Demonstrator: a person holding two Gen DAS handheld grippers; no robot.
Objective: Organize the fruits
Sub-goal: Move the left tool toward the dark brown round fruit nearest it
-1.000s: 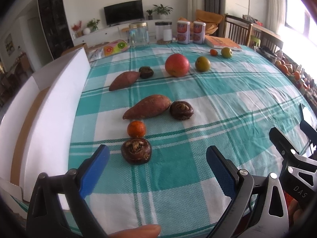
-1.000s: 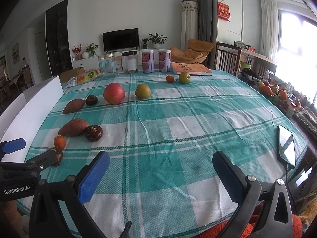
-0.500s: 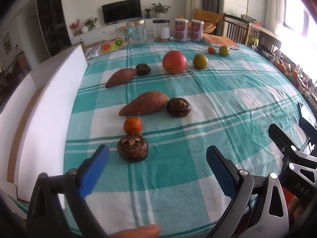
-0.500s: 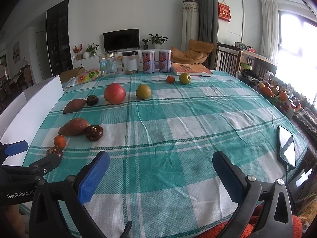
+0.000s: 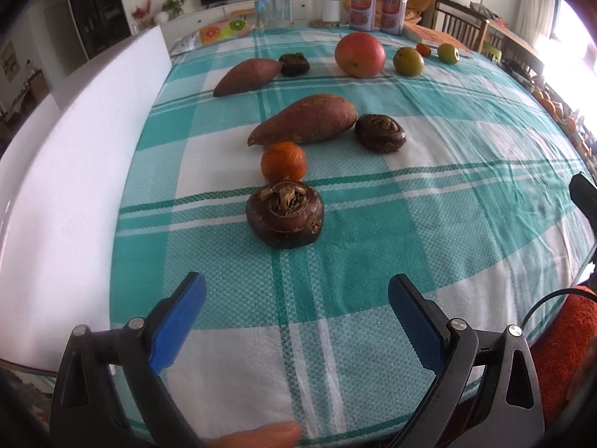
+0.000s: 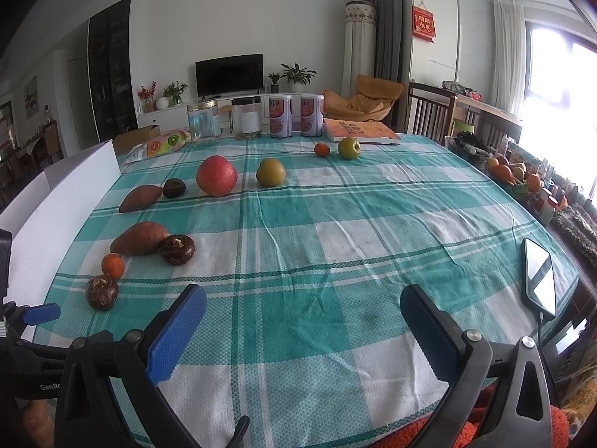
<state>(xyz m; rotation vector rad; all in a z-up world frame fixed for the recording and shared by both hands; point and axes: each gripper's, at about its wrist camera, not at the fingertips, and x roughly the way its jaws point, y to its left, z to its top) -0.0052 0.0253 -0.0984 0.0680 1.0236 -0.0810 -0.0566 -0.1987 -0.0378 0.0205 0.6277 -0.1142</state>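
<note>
On the teal plaid tablecloth (image 5: 373, 231) a dark brown water chestnut (image 5: 284, 214) lies just ahead of my left gripper (image 5: 296, 308), which is open and empty. Behind it sit a small orange (image 5: 283, 161), a sweet potato (image 5: 304, 120) and a second water chestnut (image 5: 380, 133). Farther back are another sweet potato (image 5: 247, 75), a red apple (image 5: 359, 54) and a green fruit (image 5: 408, 61). My right gripper (image 6: 303, 323) is open over the near cloth, with the same produce at its left: the nearest water chestnut (image 6: 101, 292) and the orange (image 6: 112, 265).
A white foam box (image 5: 67, 186) runs along the table's left edge. Jars (image 6: 203, 120), two cans (image 6: 294, 115) and a book (image 6: 360, 131) stand at the far end. A phone (image 6: 540, 278) lies at the right edge. A sleeve (image 5: 563, 339) shows at lower right.
My left gripper has moved forward and lower toward the nearest water chestnut, which now looms larger in its view. The right gripper has hardly moved.
</note>
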